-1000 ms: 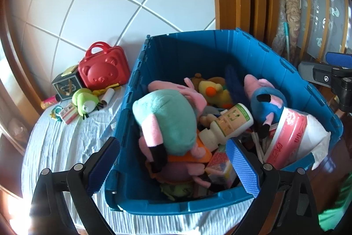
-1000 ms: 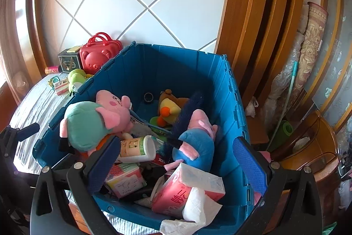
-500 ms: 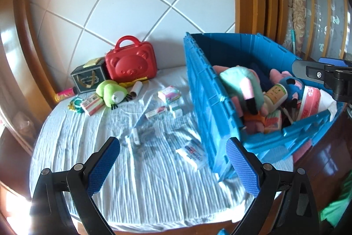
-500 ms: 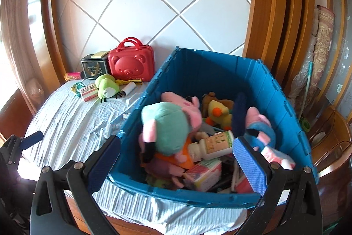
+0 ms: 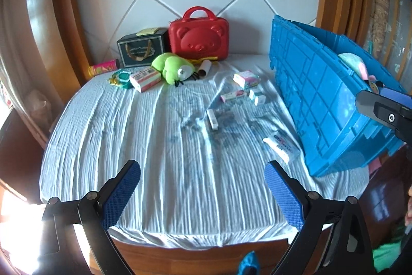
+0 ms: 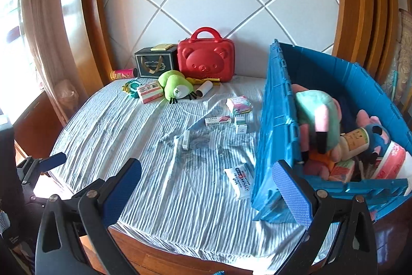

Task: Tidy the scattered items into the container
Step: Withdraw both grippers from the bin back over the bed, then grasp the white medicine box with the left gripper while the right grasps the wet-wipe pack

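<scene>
Crate [image 6: 278, 120] was set at the bedspread's [image 5: 154, 159] right edge, plush toys [image 6: 316, 115] piled inside. Small boxes [image 5: 246, 77] were scattered mid-spread, left of it. Case [image 5: 199, 36] and frog plush [image 5: 172, 67] were ranged along the back edge.

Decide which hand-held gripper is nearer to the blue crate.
Right. The right hand-held gripper hangs at the blue crate's near corner; the left hand-held gripper hovers over the bed, farther left.

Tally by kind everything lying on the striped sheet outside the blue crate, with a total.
Small cartons: 6
Flat white packet: 1
Green plush: 1
Red bear case: 1
Black gift box: 1
Pink tube: 1
White roll: 1
Teal trinket: 1
Unclear yellow item: 1
Total: 14
</scene>
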A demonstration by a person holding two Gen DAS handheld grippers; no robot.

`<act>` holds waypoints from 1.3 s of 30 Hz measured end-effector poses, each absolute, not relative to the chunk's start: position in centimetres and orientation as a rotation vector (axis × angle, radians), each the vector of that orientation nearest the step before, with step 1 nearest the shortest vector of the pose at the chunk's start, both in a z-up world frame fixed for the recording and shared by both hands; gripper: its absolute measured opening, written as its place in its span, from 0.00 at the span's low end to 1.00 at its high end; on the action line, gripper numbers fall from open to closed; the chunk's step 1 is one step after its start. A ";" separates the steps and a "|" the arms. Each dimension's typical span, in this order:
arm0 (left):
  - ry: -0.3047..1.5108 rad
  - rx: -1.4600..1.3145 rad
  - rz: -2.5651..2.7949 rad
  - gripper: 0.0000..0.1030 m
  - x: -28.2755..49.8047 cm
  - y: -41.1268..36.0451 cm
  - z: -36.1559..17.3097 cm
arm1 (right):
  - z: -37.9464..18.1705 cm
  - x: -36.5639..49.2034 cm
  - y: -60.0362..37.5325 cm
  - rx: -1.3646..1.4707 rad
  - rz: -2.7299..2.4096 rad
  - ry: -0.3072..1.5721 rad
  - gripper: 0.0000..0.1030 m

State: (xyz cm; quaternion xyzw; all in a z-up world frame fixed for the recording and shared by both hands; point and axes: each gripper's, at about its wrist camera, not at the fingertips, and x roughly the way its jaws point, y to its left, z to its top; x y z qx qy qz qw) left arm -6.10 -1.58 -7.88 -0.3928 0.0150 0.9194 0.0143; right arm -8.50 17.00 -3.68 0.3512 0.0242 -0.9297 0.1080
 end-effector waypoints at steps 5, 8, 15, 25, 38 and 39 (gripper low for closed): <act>-0.027 -1.344 2.854 0.95 -8.2 -5.0 -11.7 | -7.8 -11.8 13.6 1.116 -2.633 0.072 1.00; -0.036 -1.417 2.848 0.95 -10.3 -6.5 -13.8 | -10.4 -14.2 12.0 1.156 -2.587 0.073 1.00; 0.009 -1.551 2.802 0.95 -17.3 -7.9 -17.9 | -17.8 -21.5 10.9 1.310 -2.518 -0.007 1.00; 0.041 -1.705 2.685 0.95 -25.9 -8.2 -23.5 | -25.4 -25.1 12.7 1.465 -2.594 -0.048 1.00; 0.190 -1.582 2.469 0.60 -35.1 -0.5 -28.4 | -30.6 -23.7 16.1 1.496 -2.993 -0.212 1.00; 0.197 -1.584 2.447 0.58 -35.5 0.2 -29.0 | -30.7 -23.8 16.2 1.503 -3.023 -0.197 1.00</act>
